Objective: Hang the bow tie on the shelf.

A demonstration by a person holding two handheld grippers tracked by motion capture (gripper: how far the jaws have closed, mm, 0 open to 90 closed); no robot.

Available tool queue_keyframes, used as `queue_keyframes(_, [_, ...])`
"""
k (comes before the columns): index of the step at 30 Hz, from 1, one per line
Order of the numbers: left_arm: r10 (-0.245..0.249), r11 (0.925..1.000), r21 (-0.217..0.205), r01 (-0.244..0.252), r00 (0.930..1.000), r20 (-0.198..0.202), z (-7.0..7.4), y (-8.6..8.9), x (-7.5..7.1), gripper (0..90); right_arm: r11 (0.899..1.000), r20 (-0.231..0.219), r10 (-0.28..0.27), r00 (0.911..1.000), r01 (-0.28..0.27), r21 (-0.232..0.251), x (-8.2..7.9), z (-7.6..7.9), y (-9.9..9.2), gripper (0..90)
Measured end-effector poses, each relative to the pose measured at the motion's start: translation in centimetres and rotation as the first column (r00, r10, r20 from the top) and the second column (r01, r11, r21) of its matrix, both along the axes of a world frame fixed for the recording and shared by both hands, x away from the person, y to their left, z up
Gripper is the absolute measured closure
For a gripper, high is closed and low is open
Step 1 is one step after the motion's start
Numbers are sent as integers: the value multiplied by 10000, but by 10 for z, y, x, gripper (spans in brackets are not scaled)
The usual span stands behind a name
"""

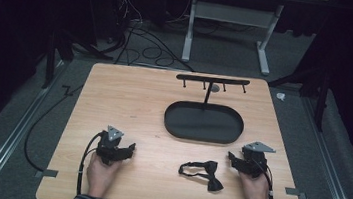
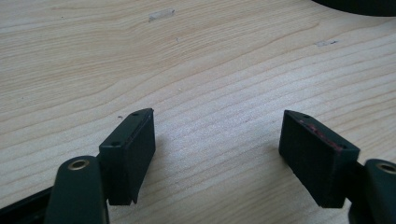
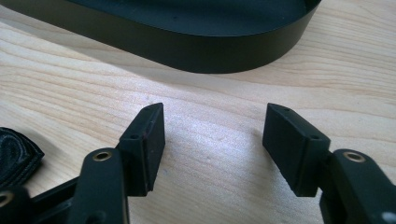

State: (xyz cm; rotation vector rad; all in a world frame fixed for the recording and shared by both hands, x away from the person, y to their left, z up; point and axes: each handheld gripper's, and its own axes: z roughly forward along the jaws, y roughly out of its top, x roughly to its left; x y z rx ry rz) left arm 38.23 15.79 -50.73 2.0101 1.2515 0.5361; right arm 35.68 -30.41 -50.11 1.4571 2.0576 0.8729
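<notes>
A black bow tie [image 1: 202, 173] with its strap lies flat on the wooden table [image 1: 129, 99], near the front edge and right of centre. Its edge [image 3: 14, 156] shows at the far left of the right gripper view. My right gripper [image 1: 232, 158] rests on the table just right of the bow tie, jaws open and empty [image 3: 214, 128]. My left gripper [image 1: 131, 148] rests at the front left, jaws open over bare wood [image 2: 217, 135]. A black oval tray [image 1: 204, 124] with a hook rack [image 1: 212, 79] on a post stands behind the bow tie.
The tray's dark wall [image 3: 187, 44] rises close ahead of the right gripper. Cables [image 1: 145, 45] and a table frame [image 1: 232, 15] lie on the floor beyond the far edge. Bare wood spreads across the left half of the table.
</notes>
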Motion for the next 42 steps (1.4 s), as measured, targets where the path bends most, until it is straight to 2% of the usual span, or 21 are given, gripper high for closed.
queue_keyframes(3, [0,10000,6,0,10000,0,0,0,0,276,10000,-203,21,9998,-21,-1,1,3,1,455])
queue_keyframes(8, [-1,10000,6,1,10000,1,0,0,0,275,9996,-227,106,9997,-100,248,1,5,1,476])
queue_keyframes(16, [-3,10000,4,3,10000,-1,0,0,0,275,9971,24,452,9990,-452,616,-7,15,4,511])
queue_keyframes(24, [-2,10000,10,2,10000,3,0,0,0,275,9934,201,835,9963,-848,766,-13,22,11,536])
queue_keyframes(28, [4,10000,3,-4,10000,2,0,0,0,275,9898,257,1105,9935,-1124,873,-17,26,15,553])
queue_keyframes(30, [2,10000,7,-2,10000,0,0,0,0,275,9882,436,1183,9920,-1220,926,-19,28,18,565])
queue_keyframes(35, [-5,10000,18,5,10000,-10,0,0,0,275,9834,394,1468,9884,-1501,1020,-21,32,24,575])
queue_keyframes(42, [-2,10000,16,2,10000,-8,0,0,0,275,9707,434,2112,9765,-2148,1080,-25,37,40,574])
